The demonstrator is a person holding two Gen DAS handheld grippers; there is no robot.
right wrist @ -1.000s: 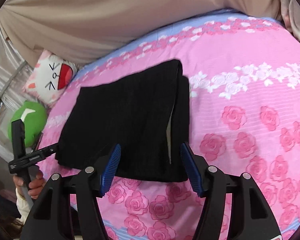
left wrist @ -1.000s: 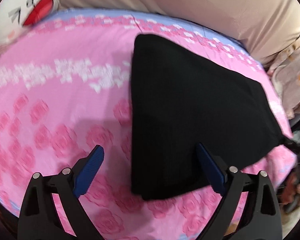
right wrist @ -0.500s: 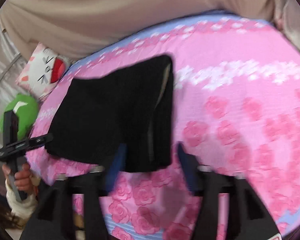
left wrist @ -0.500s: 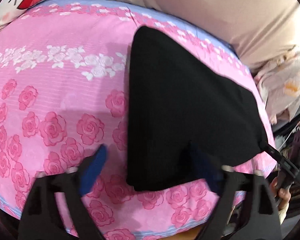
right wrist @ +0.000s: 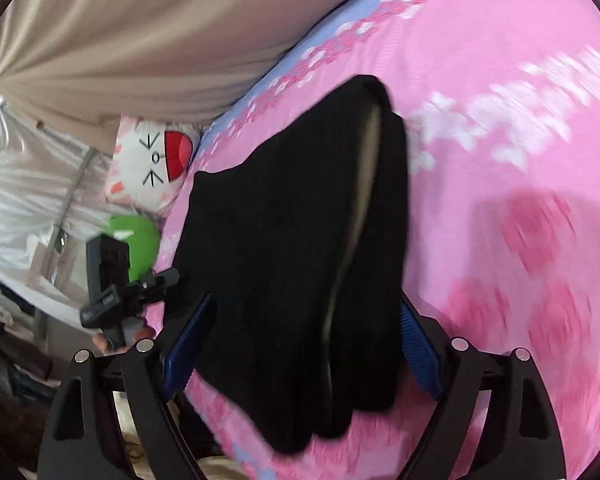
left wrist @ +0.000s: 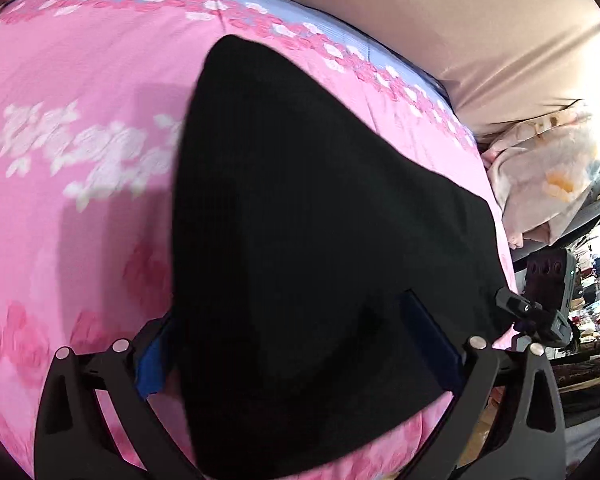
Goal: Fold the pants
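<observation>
Both grippers come in over the near edge of the bed (left wrist: 80, 92) now, one at each near corner of the pants (left wrist: 320, 240). The pants lie black and already folded into a flat wedge on the pink sheet, long axis running away from the near edge toward the far wall, layered edges along the right side. The left gripper (left wrist: 296, 350) straddles the near left corner, jaws spreading to their widest, cloth between them but the pads not pressing it, so nothing is held. The right gripper (right wrist: 300, 346) straddles the near right corner, jaws opening too, the stacked layers sitting between them, also not pinched. Neither hand is nearer, I'd say; they flank the same near end. So the next fold likely goes from near to far, lifting this end toward the far one, once both close
</observation>
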